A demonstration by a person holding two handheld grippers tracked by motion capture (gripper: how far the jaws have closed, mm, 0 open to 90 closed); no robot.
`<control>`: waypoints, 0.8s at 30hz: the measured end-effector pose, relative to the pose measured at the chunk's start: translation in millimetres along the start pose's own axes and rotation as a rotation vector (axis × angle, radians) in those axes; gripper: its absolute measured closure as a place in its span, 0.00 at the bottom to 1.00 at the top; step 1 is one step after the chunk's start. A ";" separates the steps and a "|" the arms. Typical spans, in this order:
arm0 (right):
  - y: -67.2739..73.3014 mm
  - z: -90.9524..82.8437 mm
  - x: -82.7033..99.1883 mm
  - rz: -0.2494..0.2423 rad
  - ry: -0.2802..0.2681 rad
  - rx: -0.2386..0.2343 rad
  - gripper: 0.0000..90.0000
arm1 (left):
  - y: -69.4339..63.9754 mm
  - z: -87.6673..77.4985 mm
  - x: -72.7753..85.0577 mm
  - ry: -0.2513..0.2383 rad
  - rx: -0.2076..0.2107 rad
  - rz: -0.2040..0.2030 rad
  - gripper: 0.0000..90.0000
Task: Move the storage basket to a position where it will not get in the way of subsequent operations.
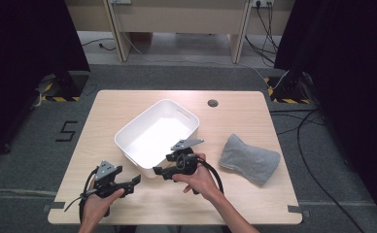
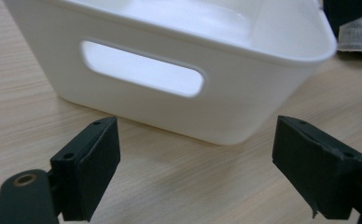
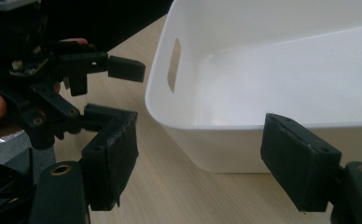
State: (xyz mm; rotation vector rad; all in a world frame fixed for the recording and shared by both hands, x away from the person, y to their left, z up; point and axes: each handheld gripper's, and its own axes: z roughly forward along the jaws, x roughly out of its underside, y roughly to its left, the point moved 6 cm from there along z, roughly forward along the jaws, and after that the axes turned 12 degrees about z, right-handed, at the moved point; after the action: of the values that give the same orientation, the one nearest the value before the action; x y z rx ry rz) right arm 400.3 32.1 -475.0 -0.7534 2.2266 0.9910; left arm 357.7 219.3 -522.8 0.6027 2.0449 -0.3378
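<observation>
A white, rectangular plastic basket (image 1: 157, 133) with slot handles is seen near the middle of a light wooden table (image 1: 128, 102), turned at an angle so that one corner points toward the person. Nothing can be seen inside it.

In the high view, the left gripper (image 1: 135, 180) is held at about 7 o'clock from the basket, low over the table, its black jaws pointed toward the basket's near corner. In the left gripper view, the jaws are seen spread wide, with bare wood between them; the basket's near end wall with its slot handle (image 2: 142, 67) lies just beyond the pads (image 2: 100, 158), and no contact is visible.

The right gripper (image 1: 158, 171) is held at about 5 o'clock from the basket, just beside its near long wall, with its jaws aimed toward 9 o'clock across the table. In the right gripper view, its jaws are likewise seen well apart and nothing is pinched: one pad (image 3: 300, 161) stands in front of the basket's outer wall, the other pad over the table beside the basket's corner. Whether either pad touches the plastic cannot be told. The left gripper (image 3: 118, 88) is seen farther off in that view, also spread.

A crumpled grey cloth (image 1: 249, 158) lies on the table at about 3 o'clock from the basket, well apart from both grippers.
</observation>
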 end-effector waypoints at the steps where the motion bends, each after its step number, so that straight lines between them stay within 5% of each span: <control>1: 0.0 0.0 0.0 0.000 0.000 0.000 0.32 | -1.4 1.2 0.4 -0.001 -0.001 0.002 0.16; 8: -16.8 -16.2 -13.4 0.004 -0.022 0.050 0.32 | -15.2 9.1 -6.1 -0.046 0.003 -0.019 0.16; 16: -58.4 -43.0 -39.6 0.063 -0.127 0.197 0.33 | -36.0 29.4 -11.0 -0.026 -0.074 0.048 0.16; 20: -77.1 -42.5 -49.1 0.076 -0.134 0.274 0.33 | -33.0 35.0 -15.1 -0.033 -0.143 0.058 0.16; 24: -93.2 -35.2 -57.3 0.089 -0.117 0.327 0.33 | -21.7 37.1 -15.9 -0.028 -0.139 0.030 0.15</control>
State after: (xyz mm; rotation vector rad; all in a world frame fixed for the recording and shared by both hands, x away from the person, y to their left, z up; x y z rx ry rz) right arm 493.1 -33.5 -458.1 -0.4425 2.2576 0.6665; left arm 379.6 179.5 -528.4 0.5396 2.0113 -0.1834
